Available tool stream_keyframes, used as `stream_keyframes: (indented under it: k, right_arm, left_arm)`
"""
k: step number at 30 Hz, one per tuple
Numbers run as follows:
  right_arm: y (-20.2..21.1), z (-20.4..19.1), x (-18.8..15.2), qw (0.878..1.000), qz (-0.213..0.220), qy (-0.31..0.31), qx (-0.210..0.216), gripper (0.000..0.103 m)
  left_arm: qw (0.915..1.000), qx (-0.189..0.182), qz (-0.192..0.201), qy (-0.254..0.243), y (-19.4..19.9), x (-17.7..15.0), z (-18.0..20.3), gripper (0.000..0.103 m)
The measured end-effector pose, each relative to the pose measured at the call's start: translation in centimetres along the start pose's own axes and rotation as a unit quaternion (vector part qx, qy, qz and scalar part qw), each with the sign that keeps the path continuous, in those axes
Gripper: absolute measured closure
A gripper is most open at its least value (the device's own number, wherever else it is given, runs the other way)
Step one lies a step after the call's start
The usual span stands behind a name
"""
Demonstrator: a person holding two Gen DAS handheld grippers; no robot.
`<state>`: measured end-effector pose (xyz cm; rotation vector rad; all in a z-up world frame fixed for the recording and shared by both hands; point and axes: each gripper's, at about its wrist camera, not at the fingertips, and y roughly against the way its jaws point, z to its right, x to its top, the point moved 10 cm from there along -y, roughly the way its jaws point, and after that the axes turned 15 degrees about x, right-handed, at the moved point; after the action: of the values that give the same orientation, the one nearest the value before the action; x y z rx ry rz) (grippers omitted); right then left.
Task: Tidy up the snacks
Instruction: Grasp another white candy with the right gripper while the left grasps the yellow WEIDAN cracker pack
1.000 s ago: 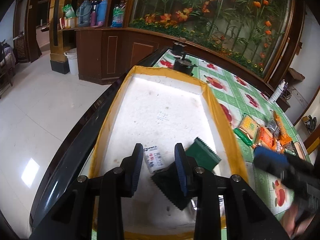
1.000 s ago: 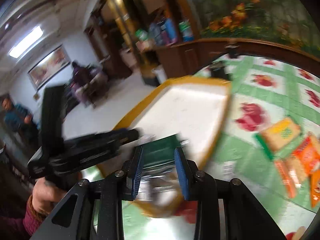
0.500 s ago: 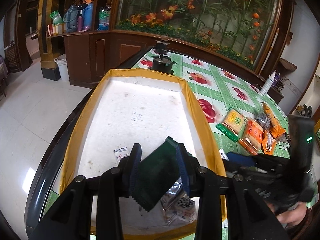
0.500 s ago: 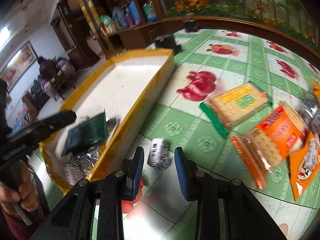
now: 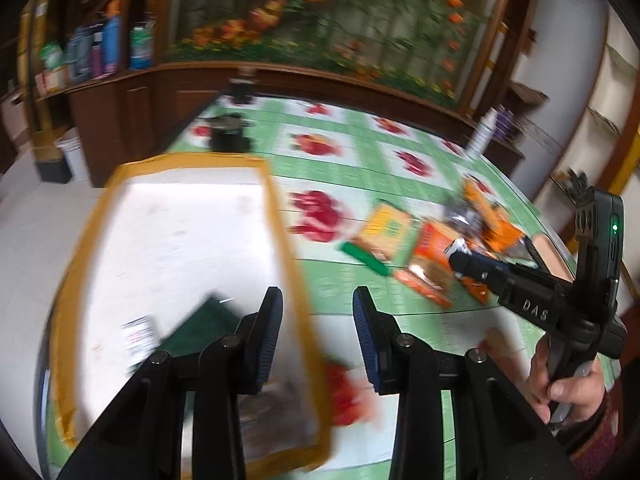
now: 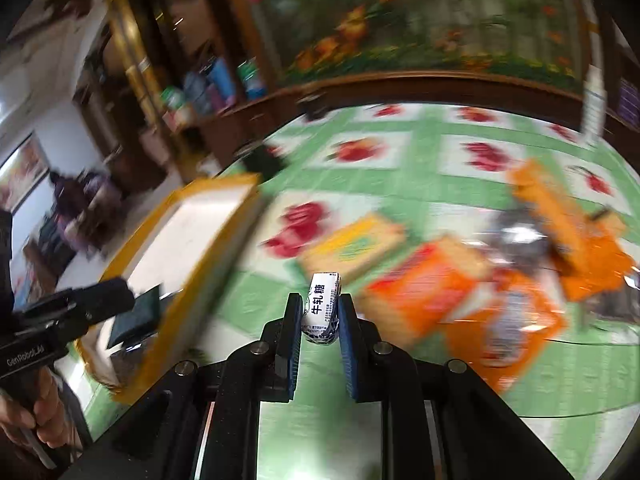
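One small white nougat candy (image 6: 321,307) sat pinched in the right gripper (image 6: 320,312), barely seated. A quick swing toward the yellow-rimmed tray (image 6: 224,236) risked flinging it. The left gripper (image 5: 318,336) was opening, with nothing between its jaws.

My right gripper (image 6: 320,316) is clamped tight on a little white candy (image 6: 321,307), angled down. My left gripper (image 5: 318,328) is empty, also tilted down, jaws opening up.

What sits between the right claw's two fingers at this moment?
A small white wrapped candy with dark printing, pinched upright between the right claw fingers above the green tablecloth, shown in the right wrist view.
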<state>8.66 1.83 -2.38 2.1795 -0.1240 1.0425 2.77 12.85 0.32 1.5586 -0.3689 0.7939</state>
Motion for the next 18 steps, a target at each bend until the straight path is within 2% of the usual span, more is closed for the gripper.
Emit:
stream_keyframes:
  k: [5,9,11,14,16,18]
  right_arm:
    - [4.0,4.4,-0.1,0.998,0.033,-0.057,-0.007,0.084]
    - [5.7,4.9,0.3,0.996,0.053,-0.068,0.002,0.084]
    - [6.2,4.8,0.4,0.995,0.059,-0.073,0.013,0.084]
    - [6.0,4.5,0.7,0.995,0.061,-0.073,0.021,0.084]
    - [5.9,4.2,0.8,0.995,0.062,-0.073,0.028,0.084]
    - [5.6,3.9,0.8,0.995,0.06,-0.074,0.033,0.084]
  left_arm:
    - [0.9984,-0.006,-0.021,-0.053,-3.0,2.6,5.4,0.044]
    - [0.9933,0.01,-0.038,-0.109,-6.1,4.3,8.8,0.032]
    - [0.9898,0.033,-0.041,-0.132,-8.0,4.9,9.7,0.031]
    - [0.9857,0.052,-0.066,-0.146,-10.8,5.0,10.0,0.03]
    - [0.9827,0.052,-0.085,-0.156,-12.1,4.7,10.4,0.03]
    - [0.9804,0.066,-0.091,-0.162,-13.3,4.6,10.5,0.03]
